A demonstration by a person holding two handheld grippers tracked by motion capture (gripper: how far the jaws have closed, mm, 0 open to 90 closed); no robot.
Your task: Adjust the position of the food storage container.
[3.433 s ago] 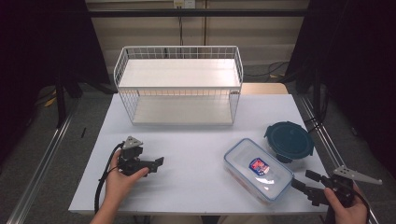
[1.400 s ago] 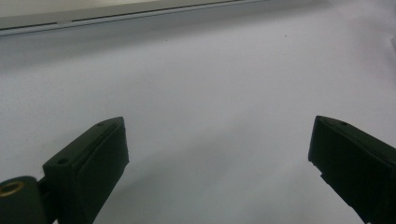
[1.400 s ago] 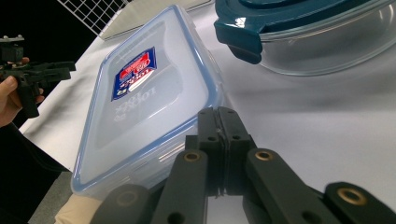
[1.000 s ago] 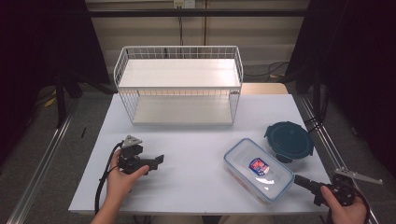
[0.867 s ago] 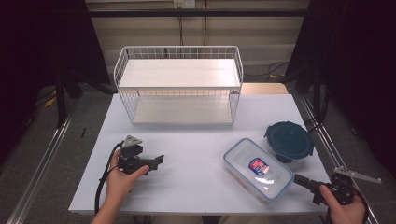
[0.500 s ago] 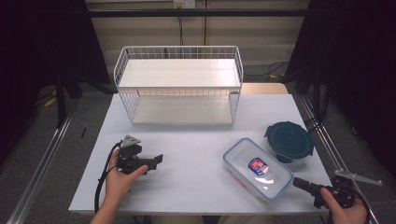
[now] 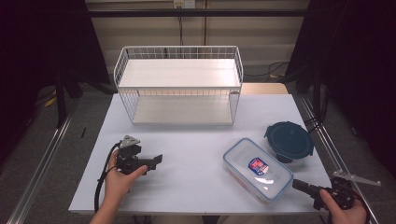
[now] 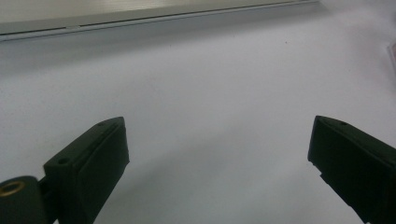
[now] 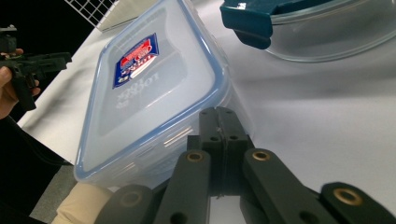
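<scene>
At five o'clock on the table (image 7: 196,182), the right gripper (image 7: 299,185) has its jaws pressed flat together with nothing between them; its tip sits just beside the near corner of the rectangular clear container (image 7: 257,169), and whether it touches the wall cannot be told. In the right gripper view that container (image 9: 154,88), with its blue-rimmed lid and a red-and-blue label, lies at eleven o'clock from the tip. At eight o'clock the left gripper (image 7: 156,160) is held over bare tabletop, jaws spread wide and empty. The round teal-lidded bowl (image 7: 288,141) stands at three o'clock, the white wire rack (image 7: 180,84) at twelve.
</scene>
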